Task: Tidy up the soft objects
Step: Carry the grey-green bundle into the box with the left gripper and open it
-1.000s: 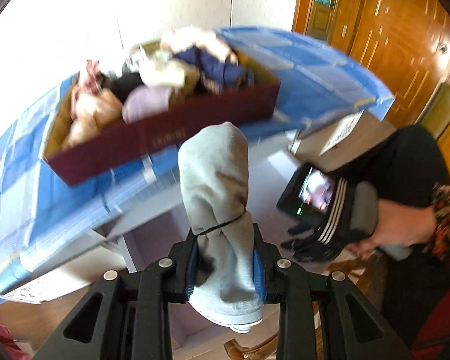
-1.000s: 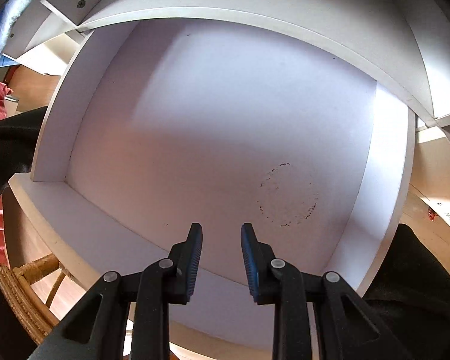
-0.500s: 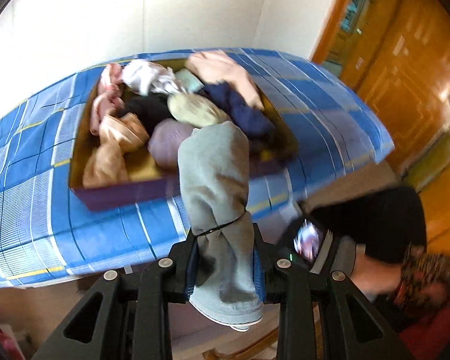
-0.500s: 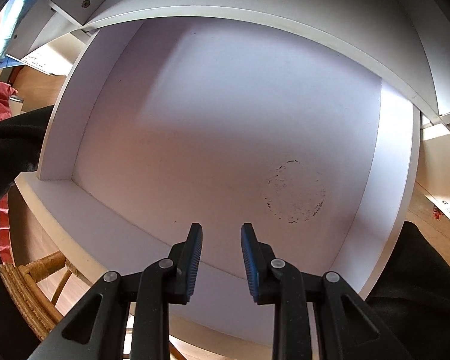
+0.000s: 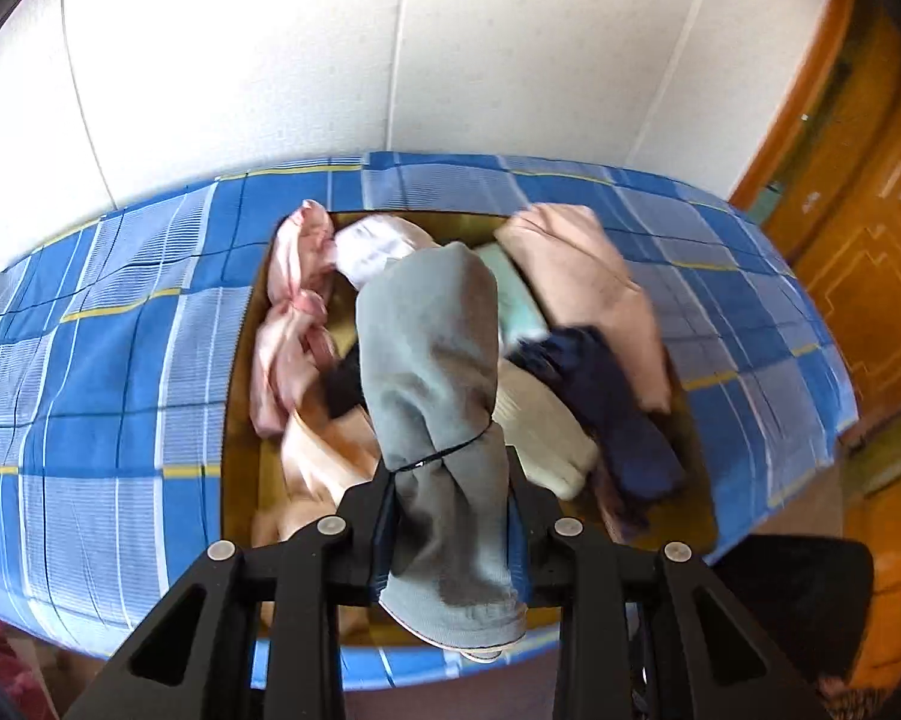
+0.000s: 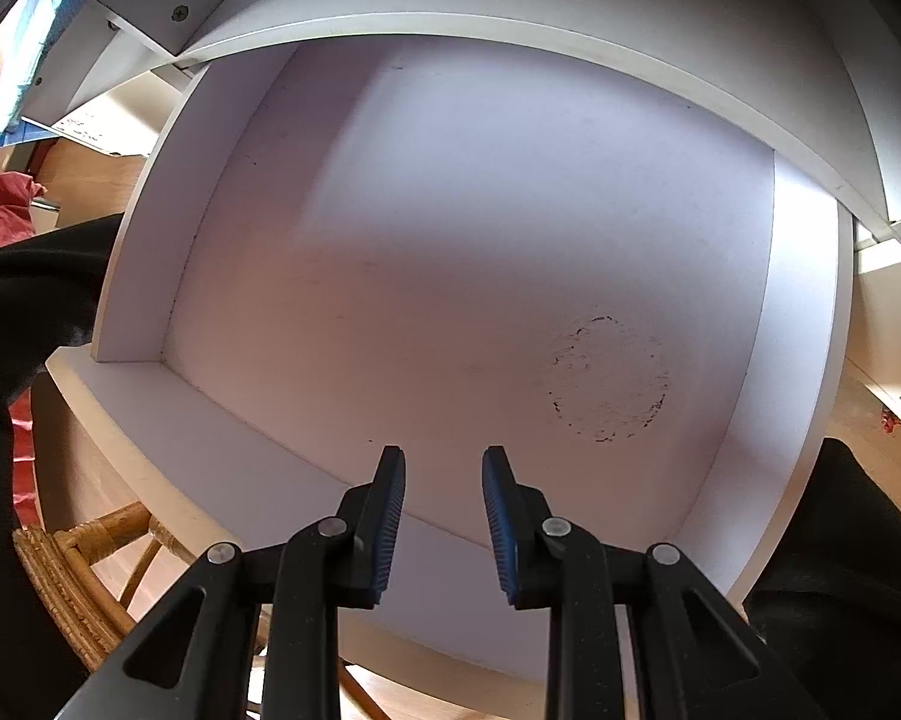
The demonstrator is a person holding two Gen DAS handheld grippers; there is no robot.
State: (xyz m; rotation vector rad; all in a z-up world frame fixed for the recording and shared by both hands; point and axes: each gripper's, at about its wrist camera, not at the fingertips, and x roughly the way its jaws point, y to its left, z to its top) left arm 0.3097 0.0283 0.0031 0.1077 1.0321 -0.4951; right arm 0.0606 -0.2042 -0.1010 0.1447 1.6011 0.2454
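A grey sock bundle (image 5: 432, 396) is clamped at its waist between the pads of the left gripper (image 5: 450, 516), its long axis running away from the camera, the rounded end pointing toward the wall. Beyond it, one box (image 5: 240, 360) of rolled garments is seen on a blue checked cloth (image 5: 108, 360). The right gripper (image 6: 443, 516) is held slightly apart, gripping nothing, over one white drawer (image 6: 450, 240).

A blue checked tablecloth (image 5: 108, 372) lies before a white wall (image 5: 270, 60), beside a wooden door (image 5: 858, 228).
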